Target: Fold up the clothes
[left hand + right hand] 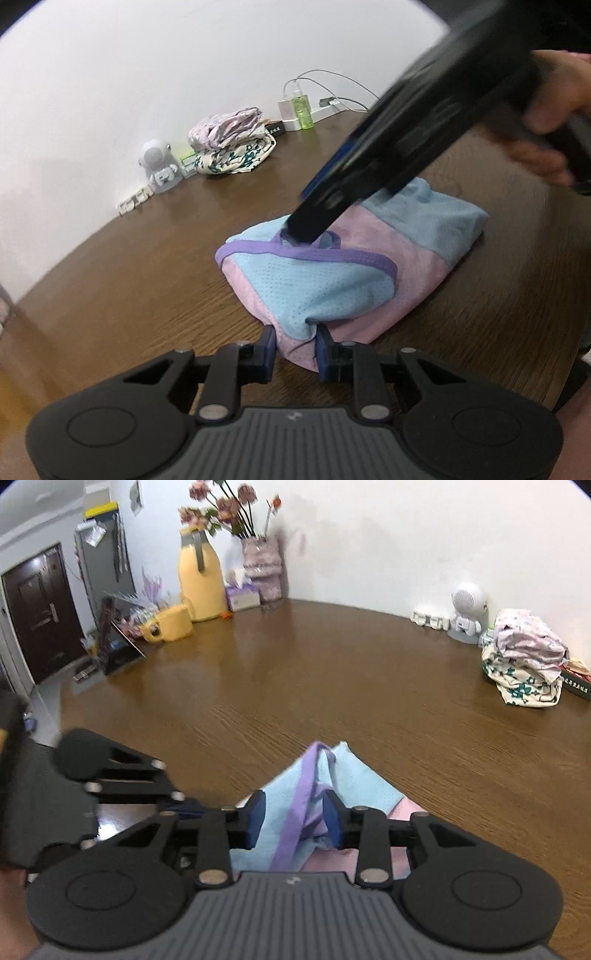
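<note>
Ribbed tool (295,349) — perforated mesh garment (343,273)

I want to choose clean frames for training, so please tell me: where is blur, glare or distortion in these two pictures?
Left wrist view: the right gripper and the hand behind it are smeared by motion blur; the garment is fairly sharp; the table edge curves from the fisheye lens. Right wrist view: soft glare on the table near the yellow jug; the garment's tip is slightly blurred.

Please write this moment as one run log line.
left gripper: shut on mesh garment | right gripper: open, astride purple trim
</note>
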{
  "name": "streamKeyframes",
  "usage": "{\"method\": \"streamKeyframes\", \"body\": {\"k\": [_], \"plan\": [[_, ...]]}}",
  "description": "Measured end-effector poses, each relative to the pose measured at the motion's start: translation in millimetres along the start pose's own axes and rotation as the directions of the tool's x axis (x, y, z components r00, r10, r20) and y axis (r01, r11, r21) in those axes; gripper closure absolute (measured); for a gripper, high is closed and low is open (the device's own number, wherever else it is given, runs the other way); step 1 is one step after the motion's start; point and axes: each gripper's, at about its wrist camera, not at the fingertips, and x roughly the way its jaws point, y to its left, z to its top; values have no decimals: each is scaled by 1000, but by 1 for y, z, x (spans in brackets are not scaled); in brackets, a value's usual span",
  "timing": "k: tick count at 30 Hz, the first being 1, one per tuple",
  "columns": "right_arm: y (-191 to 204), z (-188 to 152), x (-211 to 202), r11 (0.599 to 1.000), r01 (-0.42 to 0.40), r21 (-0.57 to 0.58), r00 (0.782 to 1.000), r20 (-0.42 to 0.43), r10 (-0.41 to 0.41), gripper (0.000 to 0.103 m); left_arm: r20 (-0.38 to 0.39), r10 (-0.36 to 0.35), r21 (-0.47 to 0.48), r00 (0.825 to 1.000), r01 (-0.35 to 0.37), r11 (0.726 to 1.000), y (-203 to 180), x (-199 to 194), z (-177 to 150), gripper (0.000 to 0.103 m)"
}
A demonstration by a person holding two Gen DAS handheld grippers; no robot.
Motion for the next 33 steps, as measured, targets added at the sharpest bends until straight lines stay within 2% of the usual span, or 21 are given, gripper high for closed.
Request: {"method": "streamKeyframes", "body": {"k": [2,9,14,16,17,21,23,25,26,27,29,31,33], "plan": [[-4,-4,11,1000,21,12,1000,-15,-21,69,0,12,36,1000,-12,999,-4,0,0,82],[-38,-11,7,976,27,217,999,19,-32,63,8,25,51,1000,-26,998,-7,2,-1,79],[-54,-10,24,957,2,289,999,-37,9,62,43,29,113,999,-34,993,-12,0,0,79],[-55,-12,28,954,-25,298,998,-49,41,81,45,23,142,999,-29,989,-15,2,0,82],[-55,-13,27,954,-42,296,997,-47,59,98,41,20,156,999,-27,987,-17,2,0,86],[-45,-16,12,978,10,209,999,-52,0,98,40,16,183,999,-23,983,-20,3,-1,88],[-46,-18,12,978,31,208,997,-73,-16,97,42,12,189,999,-20,982,-21,3,-1,88],[-42,-18,7,977,20,212,999,-52,-9,92,44,11,188,999,-19,982,-21,4,-1,88],[-38,-17,3,978,11,209,1000,-30,-5,86,43,12,183,999,-20,983,-21,4,-1,86],[-33,-14,-3,981,-5,194,1000,-1,5,75,42,14,175,999,-21,984,-19,4,-2,85],[-20,-12,-12,989,-23,147,999,37,18,64,40,10,159,999,-16,987,-17,3,-2,84],[-7,-11,-12,995,-44,89,999,35,41,64,40,4,150,999,-10,989,-14,2,-4,84],[-1,-15,-1,998,-33,45,999,-19,34,67,41,-4,140,999,-2,990,-12,1,-4,78]]}}
